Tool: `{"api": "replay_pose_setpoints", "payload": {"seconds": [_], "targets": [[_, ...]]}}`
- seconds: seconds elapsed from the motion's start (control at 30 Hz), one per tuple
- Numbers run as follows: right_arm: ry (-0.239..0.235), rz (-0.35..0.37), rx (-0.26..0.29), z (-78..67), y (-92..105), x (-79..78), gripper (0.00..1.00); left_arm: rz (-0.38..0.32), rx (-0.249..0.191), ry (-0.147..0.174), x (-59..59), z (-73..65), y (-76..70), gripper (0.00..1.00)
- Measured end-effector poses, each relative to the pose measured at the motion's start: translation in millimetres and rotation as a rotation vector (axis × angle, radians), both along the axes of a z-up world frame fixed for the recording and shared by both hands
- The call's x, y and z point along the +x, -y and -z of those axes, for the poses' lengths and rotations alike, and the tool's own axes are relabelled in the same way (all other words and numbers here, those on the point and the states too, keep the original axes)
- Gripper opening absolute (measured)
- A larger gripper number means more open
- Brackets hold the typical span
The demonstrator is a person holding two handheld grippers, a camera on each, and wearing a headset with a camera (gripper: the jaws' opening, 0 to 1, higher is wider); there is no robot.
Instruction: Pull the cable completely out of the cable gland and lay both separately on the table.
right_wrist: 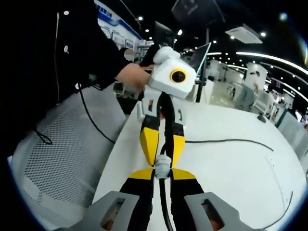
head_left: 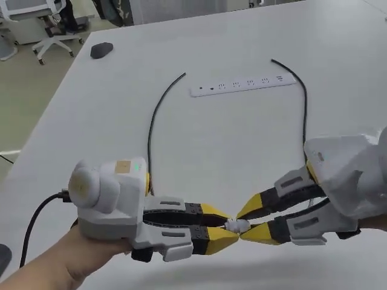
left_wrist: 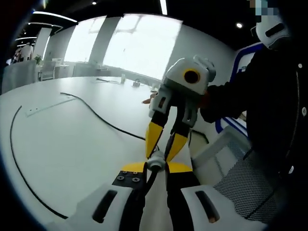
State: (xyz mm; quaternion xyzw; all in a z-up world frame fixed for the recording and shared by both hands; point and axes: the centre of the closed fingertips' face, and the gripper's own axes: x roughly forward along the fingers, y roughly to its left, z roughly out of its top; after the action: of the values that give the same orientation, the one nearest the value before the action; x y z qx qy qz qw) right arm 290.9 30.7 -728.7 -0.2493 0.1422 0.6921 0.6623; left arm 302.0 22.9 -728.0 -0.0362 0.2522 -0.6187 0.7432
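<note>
A white table (head_left: 230,139) seen from above, with two grippers meeting tip to tip at its near edge. The left gripper (head_left: 228,226) comes in from the near left, held in a hand (head_left: 78,260). The right gripper (head_left: 245,225) comes in from the near right. Between their yellow tips sits the small white gland (head_left: 237,226), lifted just above the table.

Both pairs of jaws are closed down to a narrow gap on the gland. Which part of it each pair grips cannot be told. In the left gripper view the gland (left_wrist: 156,163) lies between that gripper's own yellow tips, with the right gripper's fingers (left_wrist: 154,139) pointing straight down at it. In the right gripper view the gland (right_wrist: 162,166) sits the same way, and the black cable (right_wrist: 163,202) runs back between that gripper's jaws.

The cable (head_left: 150,130) is threaded through the gland. One length curves away on the left to a loose end at the far middle of the table; the other (head_left: 305,109) rises on the right to a loose end just beside a white power strip (head_left: 242,84). A dark mouse (head_left: 101,50) lies at the far left.
</note>
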Motion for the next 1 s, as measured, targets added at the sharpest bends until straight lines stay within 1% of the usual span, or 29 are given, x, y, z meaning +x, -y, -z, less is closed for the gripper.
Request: {"api": "replay_pose_setpoints", "payload": {"seconds": [0.07, 0.1, 0.13, 0.2, 0.23, 0.27, 0.3, 0.33, 0.37, 0.4, 0.43, 0.47, 0.5, 0.53, 0.57, 0.6, 0.63, 0.67, 0.73, 0.77, 0.83, 0.87, 0.93, 1.0], "targets": [[0.028, -0.006, -0.004, 0.9, -0.2, 0.0, 0.07, -0.005, -0.002, -0.006, 1.0, 0.5, -0.3, 0.15], [0.034, -0.009, -0.004, 1.1, -0.1, -0.4, 0.07, -0.007, -0.003, -0.014, 0.6, 0.8, -0.4, 0.15], [0.051, -0.014, -0.003, 0.7, -0.2, 0.0, 0.07, -0.015, -0.006, -0.033, 1.1, 1.0, -0.7, 0.15], [0.078, -0.021, 0.007, -1.2, -0.5, -0.9, 0.07, -0.018, -0.015, -0.046, 1.2, 0.0, -1.1, 0.15], [0.094, -0.024, 0.012, -2.8, -0.4, -0.5, 0.07, -0.016, -0.019, -0.037, 0.6, -0.8, -0.8, 0.15], [0.094, -0.014, 0.02, -4.2, -0.1, 1.7, 0.08, -0.015, -0.034, 0.027, 3.8, -4.9, -0.2, 0.15], [0.075, -0.007, 0.035, -6.0, -0.2, 3.0, 0.08, -0.008, -0.038, 0.048, 3.3, -6.7, -0.4, 0.15], [-0.047, 0.034, 0.047, -7.3, 0.1, 0.6, 0.08, 0.023, -0.035, 0.093, 0.3, -8.2, 0.2, 0.15], [-0.116, 0.066, 0.044, -7.2, 1.3, 1.3, 0.1, 0.034, -0.031, 0.131, -0.1, -9.3, 1.2, 0.15], [-0.189, 0.093, 0.056, -8.3, 1.1, 3.6, 0.14, 0.051, -0.024, 0.166, -1.5, -10.7, 2.4, 0.15], [-0.244, 0.11, 0.058, -8.3, 1.9, 3.9, 0.17, 0.058, -0.027, 0.174, -2.7, -11.8, 3.5, 0.15], [-0.311, 0.116, 0.079, -10.6, 1.6, 2.8, 0.18, 0.055, -0.028, 0.176, -2.9, -12.2, 4.1, 0.15], [-0.345, 0.114, 0.101, -13.8, 1.0, 1.5, 0.17, 0.059, -0.024, 0.191, -3.1, -12.5, 4.8, 0.15], [-0.347, 0.1, 0.106, -14.4, 2.0, 1.1, 0.14, 0.066, -0.024, 0.219, -2.5, -13.5, 4.8, 0.15], [-0.344, 0.118, 0.113, -13.5, 2.1, 5.0, 0.12, 0.063, -0.028, 0.222, -2.0, -14.5, 3.8, 0.15], [-0.381, 0.127, 0.11, -12.7, 3.0, 3.4, 0.12, 0.06, -0.026, 0.224, -1.1, -14.5, 3.4, 0.15], [-0.409, 0.13, 0.115, -12.8, 3.5, 3.2, 0.12, 0.062, -0.024, 0.236, -0.5, -15.1, 3.2, 0.15], [-0.413, 0.131, 0.121, -13.5, 3.1, 4.1, 0.11, 0.064, -0.025, 0.24, -0.5, -15.5, 3.1, 0.15], [-0.436, 0.138, 0.129, -14.5, 2.9, 5.3, 0.09, 0.071, -0.024, 0.261, -1.3, -16.0, 3.4, 0.15], [-0.46, 0.136, 0.13, -14.5, 2.8, 4.4, 0.09, 0.073, -0.024, 0.261, -1.6, -16.2, 3.6, 0.15], [-0.469, 0.137, 0.131, -14.5, 2.6, 4.4, 0.09, 0.075, -0.02, 0.274, -1.7, -16.3, 3.9, 0.15], [-0.478, 0.133, 0.127, -14.7, 2.4, 2.5, 0.09, 0.079, -0.02, 0.275, -2.2, -16.3, 4.0, 0.15], [-0.473, 0.123, 0.123, -15.0, 2.4, 1.0, 0.09, 0.082, -0.022, 0.272, -3.0, -16.3, 4.3, 0.15], [-0.412, 0.104, 0.122, -15.4, 2.0, 1.0, 0.08, 0.074, -0.023, 0.256, -2.1, -16.0, 4.0, 0.15]]}}
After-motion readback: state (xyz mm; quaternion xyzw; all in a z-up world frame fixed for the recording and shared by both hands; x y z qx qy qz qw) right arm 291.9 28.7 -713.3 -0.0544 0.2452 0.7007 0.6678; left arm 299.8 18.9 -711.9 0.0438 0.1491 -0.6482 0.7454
